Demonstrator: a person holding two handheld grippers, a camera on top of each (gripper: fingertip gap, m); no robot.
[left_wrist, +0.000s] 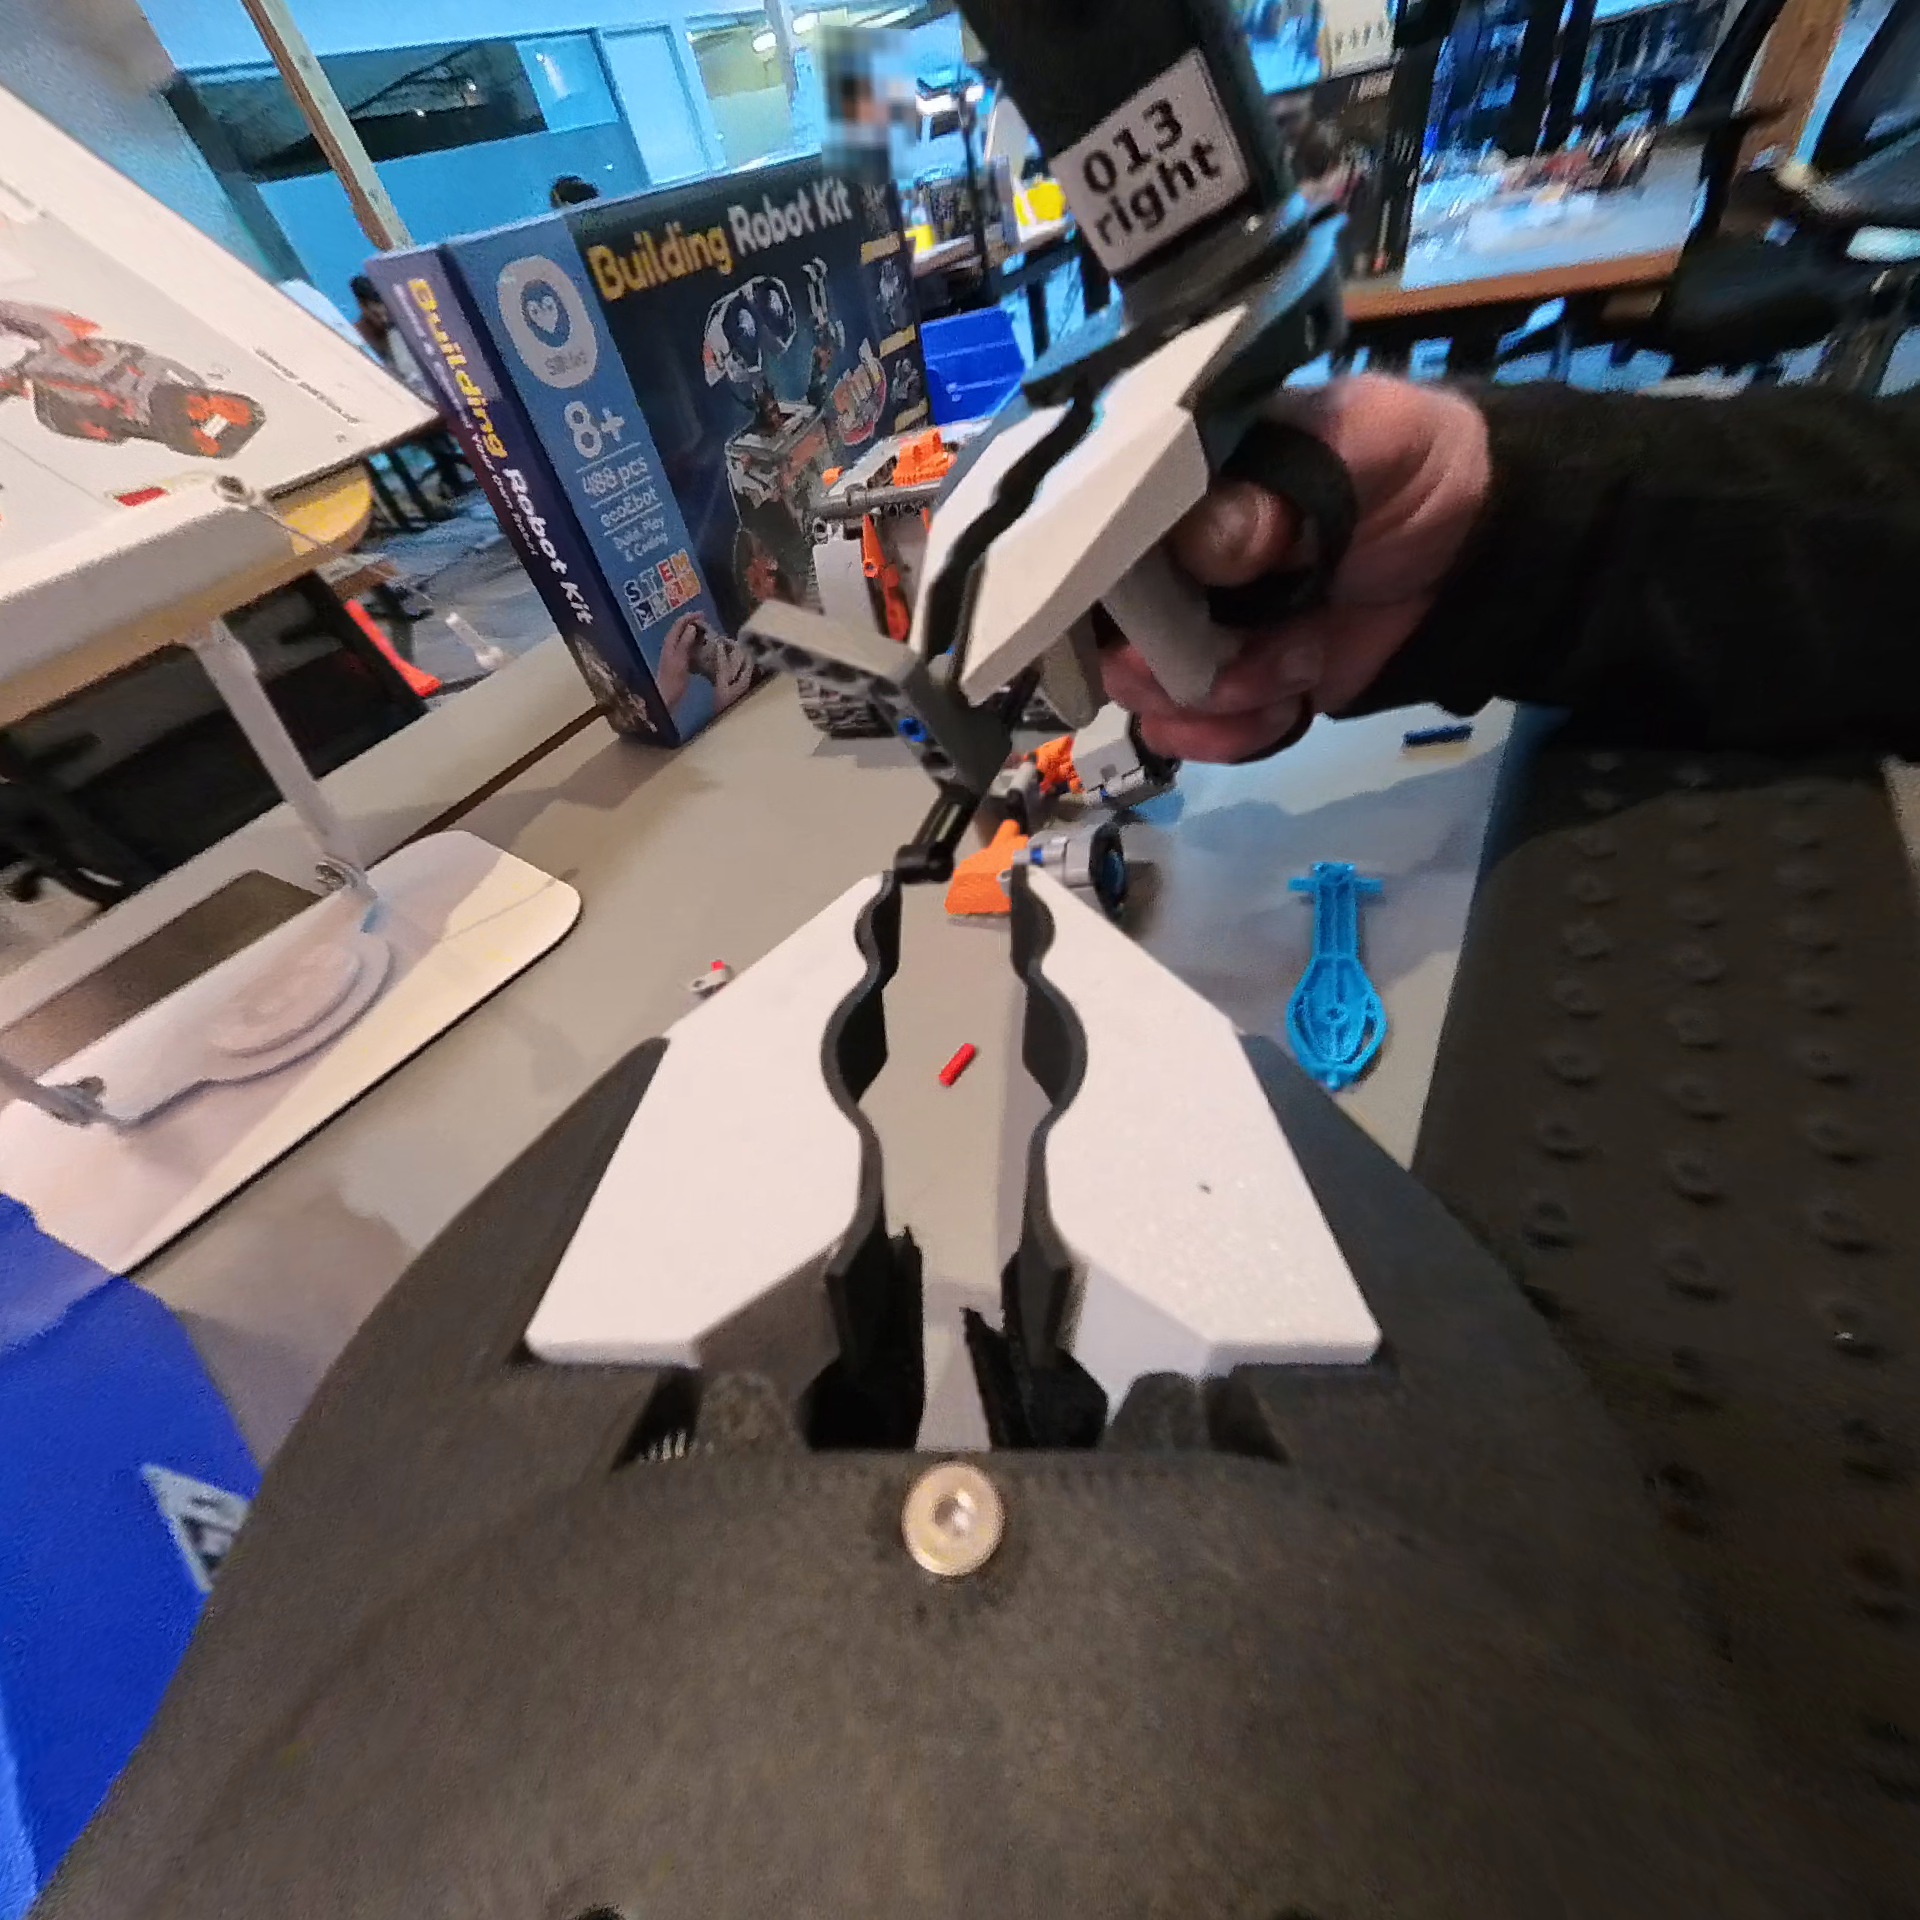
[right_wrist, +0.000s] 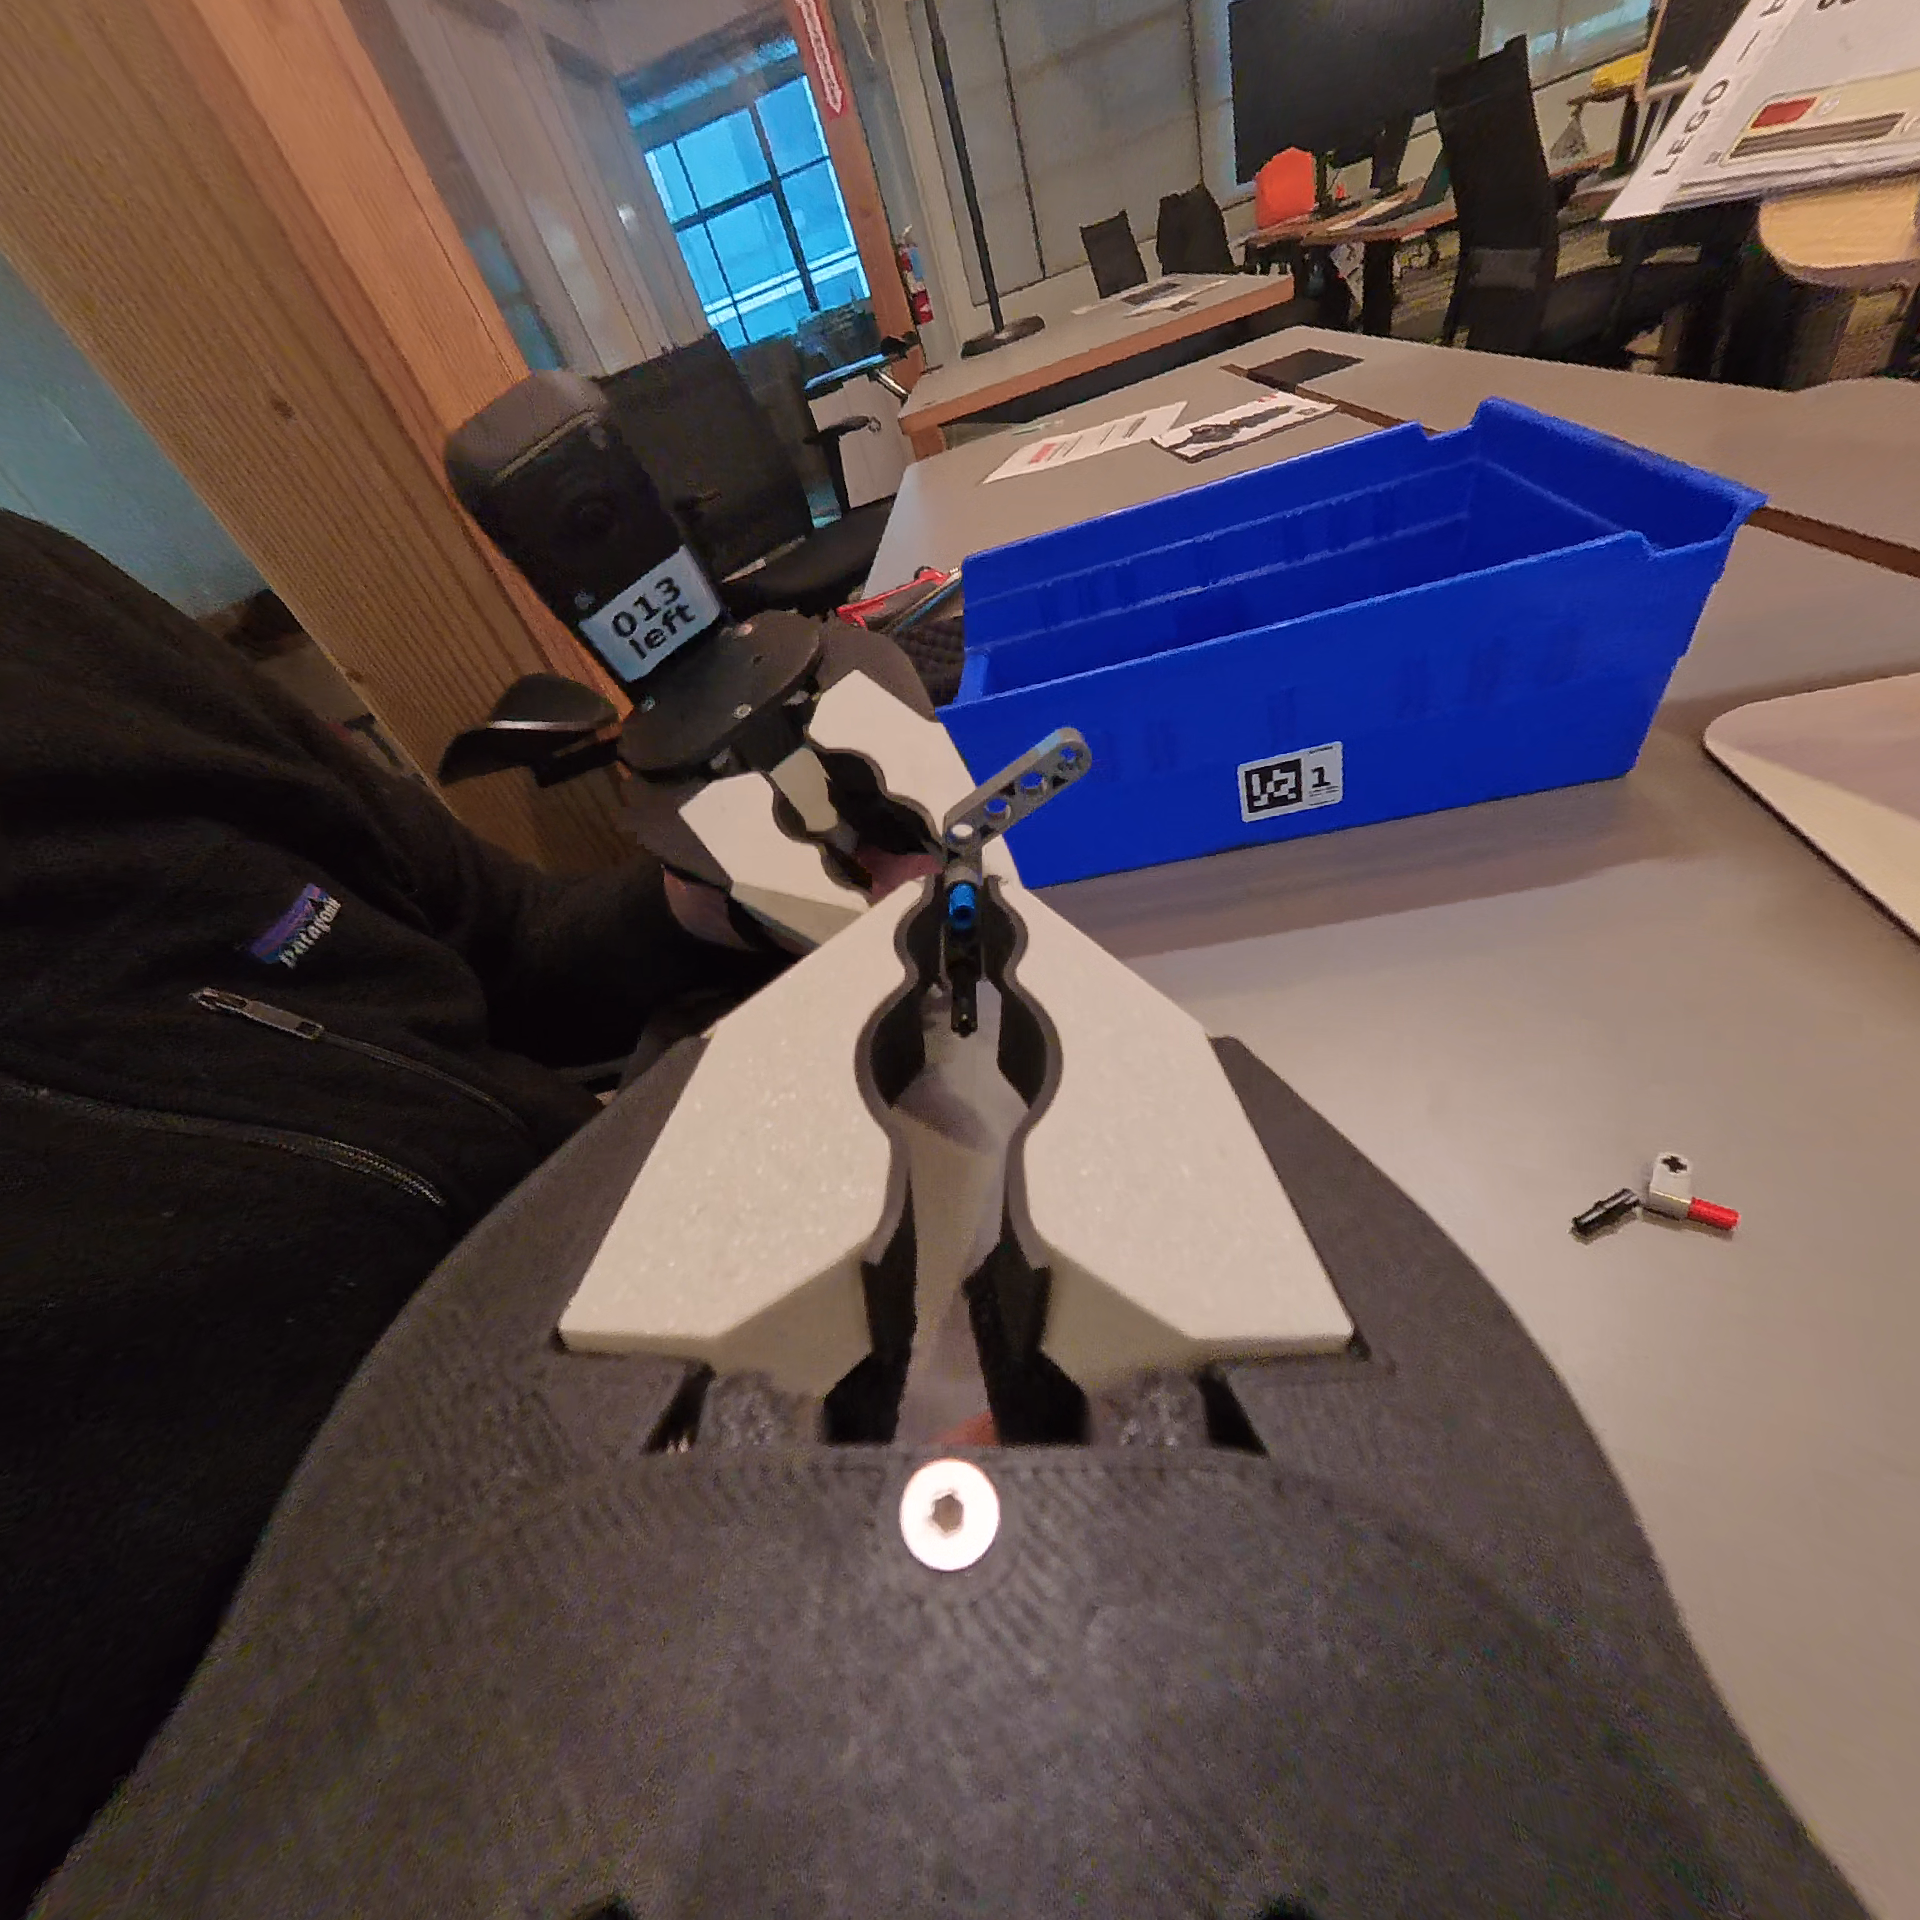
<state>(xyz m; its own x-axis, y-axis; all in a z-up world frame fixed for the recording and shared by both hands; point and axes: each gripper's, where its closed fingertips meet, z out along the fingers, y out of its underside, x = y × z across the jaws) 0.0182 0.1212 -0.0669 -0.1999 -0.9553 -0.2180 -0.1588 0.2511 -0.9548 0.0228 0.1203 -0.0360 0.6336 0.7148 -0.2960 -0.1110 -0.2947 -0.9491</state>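
Above grey table (left_wrist: 675, 831), right gripper (right_wrist: 961, 914) pinches small grey holed beam assembly (right_wrist: 1013, 795), rigid, light, held by its black pin end; left gripper (left_wrist: 951, 894) fingers apart, empty.

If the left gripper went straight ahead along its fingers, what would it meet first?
Probably the black rod hanging from the grey beam piece that the right gripper holds; it sits right at the left gripper's tips. Depth is unclear.

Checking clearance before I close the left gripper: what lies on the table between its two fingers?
Left wrist view: only a small red pin lies on the grey table between the left gripper fingers.
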